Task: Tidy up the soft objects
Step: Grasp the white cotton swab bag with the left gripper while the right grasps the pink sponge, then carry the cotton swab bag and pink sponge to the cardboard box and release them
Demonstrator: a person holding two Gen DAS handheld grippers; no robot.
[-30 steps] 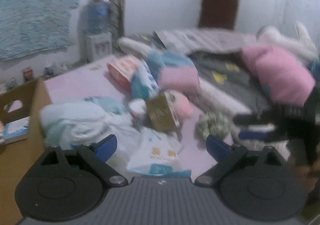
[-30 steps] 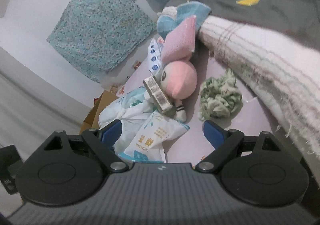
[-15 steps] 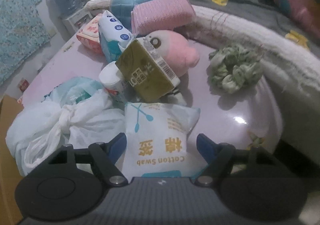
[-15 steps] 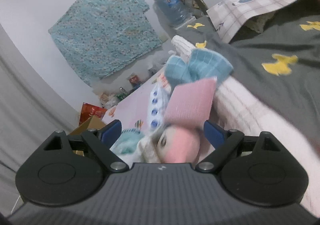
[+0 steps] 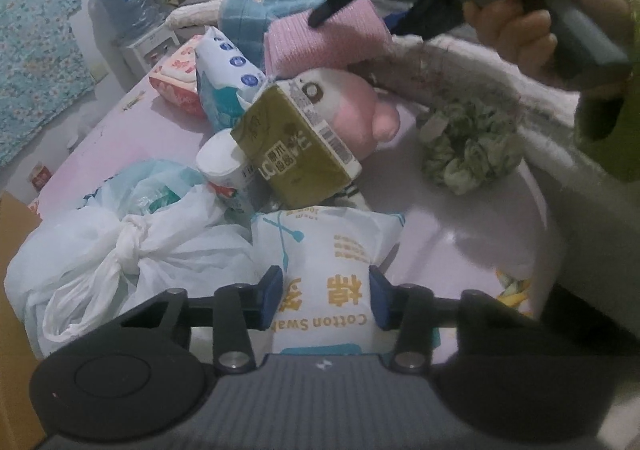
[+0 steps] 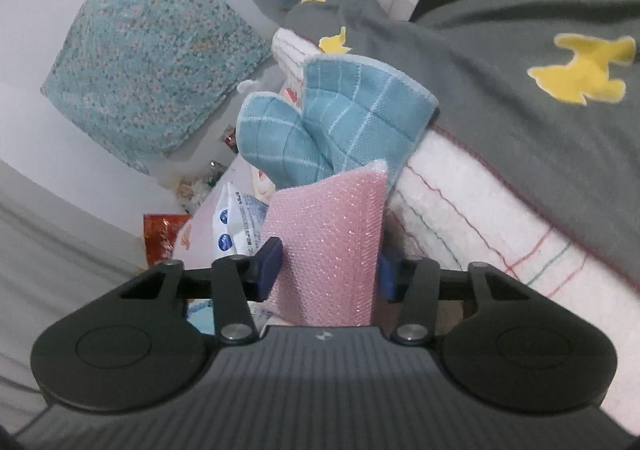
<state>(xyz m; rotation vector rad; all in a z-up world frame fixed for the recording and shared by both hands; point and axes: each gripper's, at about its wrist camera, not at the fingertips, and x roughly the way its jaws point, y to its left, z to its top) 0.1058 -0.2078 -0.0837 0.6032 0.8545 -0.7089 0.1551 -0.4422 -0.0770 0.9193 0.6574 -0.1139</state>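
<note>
A white cotton swab bag [image 5: 320,250] lies at the near edge of the lilac table [image 5: 132,129]. My left gripper [image 5: 325,300] is closing its jaws on the bag's near end, and the blue pads pinch it from both sides. A pink sponge cloth [image 6: 332,234] stands against a folded blue cloth [image 6: 352,109]. My right gripper [image 6: 328,270] is closing on the pink cloth, both pads against its sides. In the left wrist view the right gripper [image 5: 356,21] and the hand [image 5: 516,21] holding it reach over that pink sponge cloth [image 5: 340,45].
A pink plush [image 5: 352,109], an olive box [image 5: 292,153], a wipes pack [image 5: 224,77], a green scrunchie [image 5: 472,153] and a knotted white plastic bag [image 5: 120,250] crowd the table. A striped white blanket [image 6: 480,209] and grey bedding [image 6: 520,29] lie to the right. A cardboard box [image 5: 12,290] stands at the left.
The left gripper came down over the cotton swab bag and closed around it. The right gripper moved from the plush up to the pink sponge cloth and closed on it.
</note>
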